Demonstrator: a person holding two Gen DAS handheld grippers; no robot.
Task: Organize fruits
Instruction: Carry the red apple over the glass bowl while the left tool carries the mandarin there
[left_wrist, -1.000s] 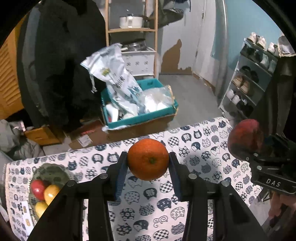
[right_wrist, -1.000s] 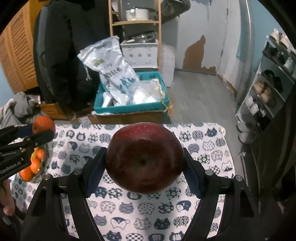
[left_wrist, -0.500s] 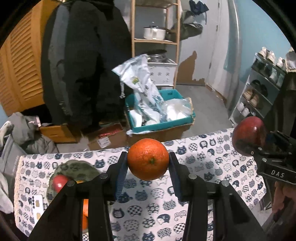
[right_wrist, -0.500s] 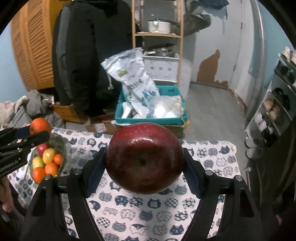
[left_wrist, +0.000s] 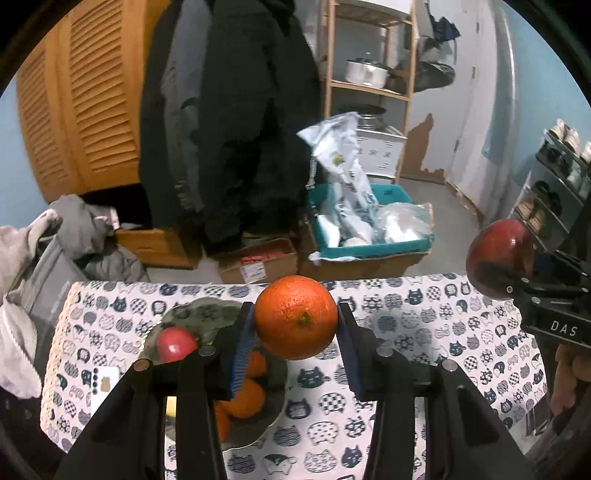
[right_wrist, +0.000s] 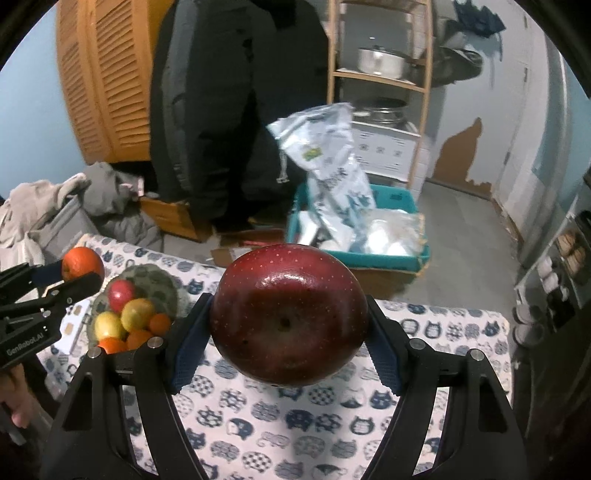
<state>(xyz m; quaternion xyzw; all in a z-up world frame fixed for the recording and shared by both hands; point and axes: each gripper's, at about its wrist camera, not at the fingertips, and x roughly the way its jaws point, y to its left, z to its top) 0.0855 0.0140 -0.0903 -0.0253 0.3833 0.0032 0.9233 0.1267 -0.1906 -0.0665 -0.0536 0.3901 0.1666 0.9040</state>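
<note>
My left gripper (left_wrist: 296, 325) clamps an orange (left_wrist: 296, 316); my right gripper (right_wrist: 288, 328) grips a red apple (right_wrist: 289, 314) above the cat-print cloth (right_wrist: 314, 424).

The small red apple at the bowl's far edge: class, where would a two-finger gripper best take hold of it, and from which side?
Grip the small red apple across its widest middle, coming down from above. It is round and sits at the far edge of the bowl, its top and far side exposed. The yellow fruit crowds its near side, so put the pads on the flanks clear of that fruit.
</note>
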